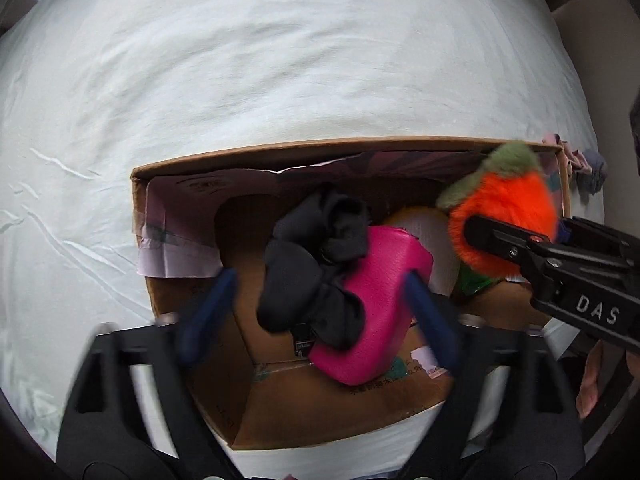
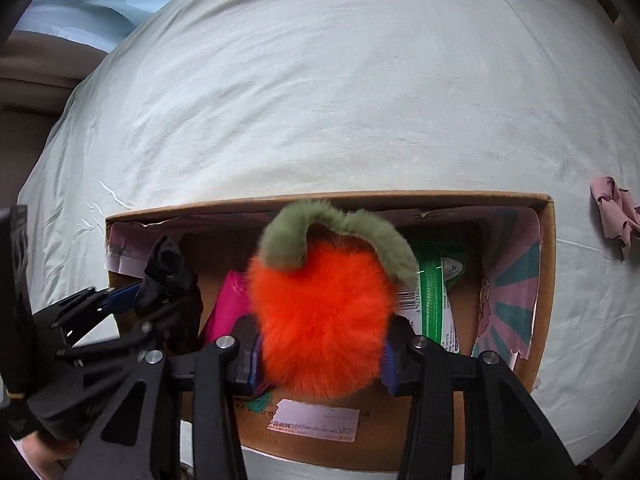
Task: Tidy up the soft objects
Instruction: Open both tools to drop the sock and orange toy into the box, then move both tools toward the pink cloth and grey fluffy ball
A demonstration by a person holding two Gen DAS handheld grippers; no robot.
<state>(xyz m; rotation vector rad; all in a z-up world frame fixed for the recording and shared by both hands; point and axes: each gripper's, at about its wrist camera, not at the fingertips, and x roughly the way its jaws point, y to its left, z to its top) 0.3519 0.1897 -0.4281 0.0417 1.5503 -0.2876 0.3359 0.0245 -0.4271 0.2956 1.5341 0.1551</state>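
Over the open box (image 1: pixel 304 150) on the pale sheet (image 1: pixel 280 60), both grippers are working at once. The right gripper (image 2: pixel 320 350) is pinching the orange plush (image 2: pixel 324 312) at its lower body, jaws closed in on the fur from both sides, and is holding it above the box's right half. The left gripper (image 1: pixel 316 312) is standing wide apart, blue fingers (image 1: pixel 208 304) blurred; the black cloth (image 1: pixel 316 264) is sitting between them on top of the pink pouch (image 1: pixel 376 304) inside the box, and whether a pad is touching it is not clear from this view. To finish the drop well, the right hand should probably be lowering the plush clear of the far wall and into the free corner before letting go, since the fur is bulky and could catch on the rim or roll back out. The left should be keeping out of that path. The right view is showing what the left hides: a green packet (image 2: pixel 434 292) against the back wall behind the plush, and a pink rag (image 2: pixel 614 210) lying outside on the sheet, well apart from the box, not yet collected. The left view alone is showing a pale round item (image 1: pixel 428 232) tucked behind the pouch.
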